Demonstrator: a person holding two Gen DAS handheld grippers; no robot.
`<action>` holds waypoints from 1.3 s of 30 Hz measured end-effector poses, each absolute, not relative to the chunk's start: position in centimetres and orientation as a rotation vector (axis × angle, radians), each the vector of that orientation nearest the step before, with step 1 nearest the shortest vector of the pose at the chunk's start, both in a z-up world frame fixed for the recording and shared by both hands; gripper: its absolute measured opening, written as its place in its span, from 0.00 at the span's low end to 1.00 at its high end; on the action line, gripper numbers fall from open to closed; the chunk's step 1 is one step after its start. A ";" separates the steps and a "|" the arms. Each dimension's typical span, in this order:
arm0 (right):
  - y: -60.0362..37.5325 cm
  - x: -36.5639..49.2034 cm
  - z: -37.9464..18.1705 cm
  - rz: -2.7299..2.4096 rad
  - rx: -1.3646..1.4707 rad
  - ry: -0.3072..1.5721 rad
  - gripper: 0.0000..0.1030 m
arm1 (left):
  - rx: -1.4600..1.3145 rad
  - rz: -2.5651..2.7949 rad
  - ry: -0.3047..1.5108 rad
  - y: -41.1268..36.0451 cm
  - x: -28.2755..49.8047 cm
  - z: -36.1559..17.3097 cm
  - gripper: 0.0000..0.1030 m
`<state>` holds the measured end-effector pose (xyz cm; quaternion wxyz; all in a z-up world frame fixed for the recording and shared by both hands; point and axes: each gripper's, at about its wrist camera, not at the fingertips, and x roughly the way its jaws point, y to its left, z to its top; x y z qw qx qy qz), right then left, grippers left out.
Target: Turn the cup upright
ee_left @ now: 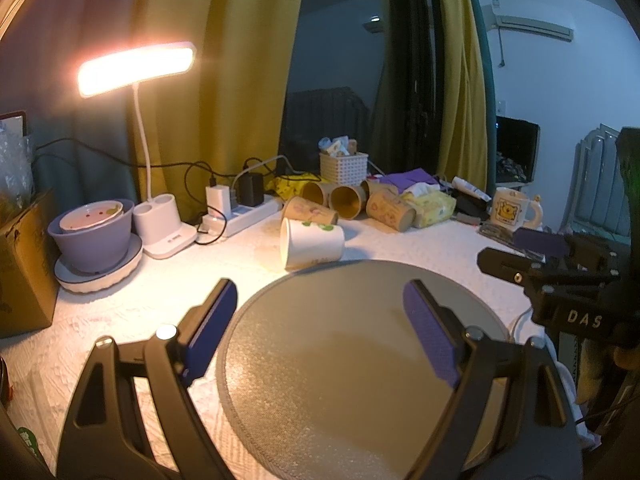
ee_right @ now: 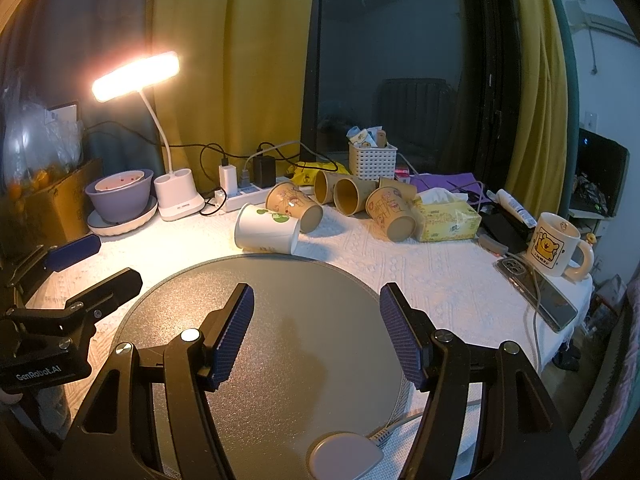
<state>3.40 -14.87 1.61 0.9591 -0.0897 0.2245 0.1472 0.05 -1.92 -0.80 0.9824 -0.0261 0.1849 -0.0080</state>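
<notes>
A white paper cup [ee_left: 312, 243] with a green leaf print lies on its side just past the far edge of a round grey mat [ee_left: 360, 364]; it also shows in the right wrist view [ee_right: 267, 229], mouth to the left. Several brown paper cups [ee_right: 294, 205] lie on their sides behind it. My left gripper [ee_left: 320, 300] is open and empty above the mat. My right gripper [ee_right: 316, 304] is open and empty above the same mat [ee_right: 280, 340]. Each gripper shows at the edge of the other's view.
A lit desk lamp [ee_right: 178, 196], a purple bowl on a white dish [ee_right: 120, 196] and a power strip [ee_right: 248, 194] stand at the back left. A tissue pack [ee_right: 448, 220], a bear mug [ee_right: 556, 246] and a phone [ee_right: 536, 292] are at the right. A white puck [ee_right: 344, 456] lies near.
</notes>
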 end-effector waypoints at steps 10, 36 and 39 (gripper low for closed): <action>-15.1 2.8 2.5 0.301 -0.159 0.429 0.66 | -0.032 -0.050 0.398 -2.3 0.3 0.7 0.84; -16.1 17.9 0.8 0.476 -0.127 0.631 0.67 | 0.487 -0.036 0.708 -5.1 17.4 0.5 0.84; -16.8 19.4 0.3 0.482 -0.117 0.649 0.67 | 0.568 -0.057 0.744 -5.0 19.6 -0.7 0.84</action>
